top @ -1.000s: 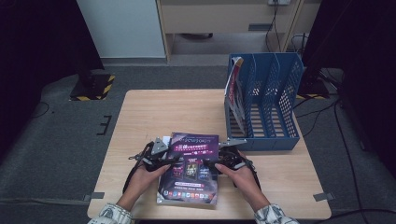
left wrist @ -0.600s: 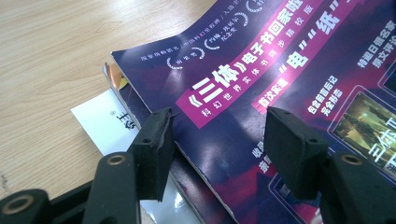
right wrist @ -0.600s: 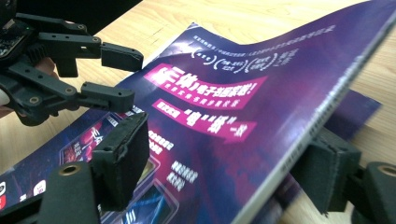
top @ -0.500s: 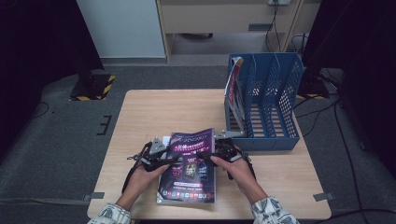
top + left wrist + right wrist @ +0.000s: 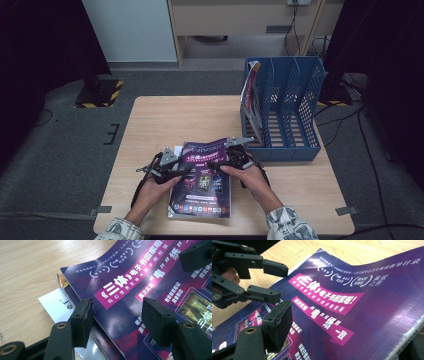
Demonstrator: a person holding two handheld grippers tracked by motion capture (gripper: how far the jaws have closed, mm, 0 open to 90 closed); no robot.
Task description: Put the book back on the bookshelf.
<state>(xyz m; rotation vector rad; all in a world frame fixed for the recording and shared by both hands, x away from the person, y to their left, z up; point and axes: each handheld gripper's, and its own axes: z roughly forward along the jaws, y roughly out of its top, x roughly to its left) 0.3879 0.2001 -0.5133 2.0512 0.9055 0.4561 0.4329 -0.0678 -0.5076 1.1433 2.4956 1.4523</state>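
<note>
A purple magazine (image 5: 202,180) lies on top of a small stack at the table's front middle. My left gripper (image 5: 184,167) is at its left edge. In the left gripper view my left gripper (image 5: 117,315) is open: one pad rests beside the magazine (image 5: 140,285), the other hovers over the cover. My right gripper (image 5: 216,162) is at the magazine's upper right edge. In the right gripper view my right gripper (image 5: 344,335) is wide open, and the magazine (image 5: 352,302) curls up between its jaws, hiding the right one. The left gripper (image 5: 272,281) shows beyond, jaws apart.
A blue file rack (image 5: 282,120) stands at the table's right rear, with a magazine (image 5: 251,95) upright in its leftmost slot. White paper (image 5: 56,305) pokes out under the stack. Bare wooden table (image 5: 175,120) lies beyond the grippers.
The magazine's upper right edge has lifted and curled off the stack. My right gripper has shifted a little away from me along it. My left gripper has stayed at the left edge.
</note>
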